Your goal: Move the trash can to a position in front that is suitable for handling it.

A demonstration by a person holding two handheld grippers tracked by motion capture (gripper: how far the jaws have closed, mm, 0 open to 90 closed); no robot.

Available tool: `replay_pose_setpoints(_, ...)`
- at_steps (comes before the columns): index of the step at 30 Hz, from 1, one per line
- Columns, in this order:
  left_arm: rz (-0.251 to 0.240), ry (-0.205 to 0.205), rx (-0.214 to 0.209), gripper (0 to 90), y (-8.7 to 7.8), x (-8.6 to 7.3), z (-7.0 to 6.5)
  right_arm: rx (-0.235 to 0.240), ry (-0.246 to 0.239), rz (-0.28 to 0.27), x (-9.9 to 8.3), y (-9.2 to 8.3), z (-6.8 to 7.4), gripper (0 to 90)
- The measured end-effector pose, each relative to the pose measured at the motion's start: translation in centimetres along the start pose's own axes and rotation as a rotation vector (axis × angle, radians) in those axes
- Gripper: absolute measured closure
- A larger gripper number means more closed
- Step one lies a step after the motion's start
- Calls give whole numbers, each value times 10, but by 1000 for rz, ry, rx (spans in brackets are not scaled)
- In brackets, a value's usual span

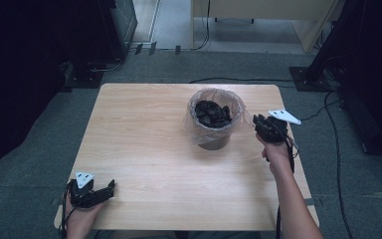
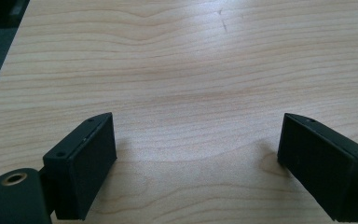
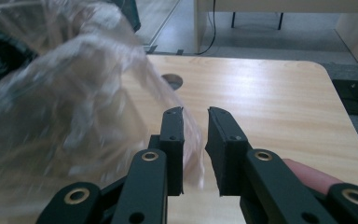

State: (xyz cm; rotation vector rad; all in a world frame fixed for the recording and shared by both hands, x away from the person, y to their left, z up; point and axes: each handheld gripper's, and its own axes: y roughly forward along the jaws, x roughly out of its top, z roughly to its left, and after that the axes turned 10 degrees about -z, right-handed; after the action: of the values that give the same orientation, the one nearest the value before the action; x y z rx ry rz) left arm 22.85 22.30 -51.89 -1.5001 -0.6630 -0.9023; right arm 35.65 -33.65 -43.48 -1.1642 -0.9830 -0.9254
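R gripper (image 1: 256,121) is sitting just beside the right side of the bin (image 1: 214,122), w/ its jaws pointing at the clear plastic liner (image 1: 229,107) that is folding over the rim. In the right gripper view the two black jaws are standing nearly together, w/ a narrow gap left between the pads. A flap of the liner (image 3: 193,140) is hanging into that gap, lying against the inner face of the jaw on the left, but whether the pads are actually pressing on the film I cannot tell. The rest of the liner is bulging up and to the left of the jaws, blurred. Dark crumpled stuff (image 1: 212,113) is filling the inside of the bin, right next to the jaw tips as seen from the high view. Beyond the jaws the wooden table (image 3: 270,93) is stretching away, w/ a round hole (image 3: 173,81) in the top just ahead of the tips.

L gripper (image 1: 110,188) is resting at the near left corner of the table, well apart from the bin. Its jaws are spreading wide, w/ nothing but bare wood between them in the left gripper view.
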Motion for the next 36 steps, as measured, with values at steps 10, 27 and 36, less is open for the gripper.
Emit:
replay_pose_setpoints(10,4,-2,19,199,-1,4,1,14,47,-23,6,33,-5,875)
replay_pose_setpoints(27,-99,10,-101,627,20,49,-51,56,33,38,7,59,17,888)
replay_pose_setpoints(36,-185,-15,-129,731,36,84,-88,98,59,31,7,57,26,898)
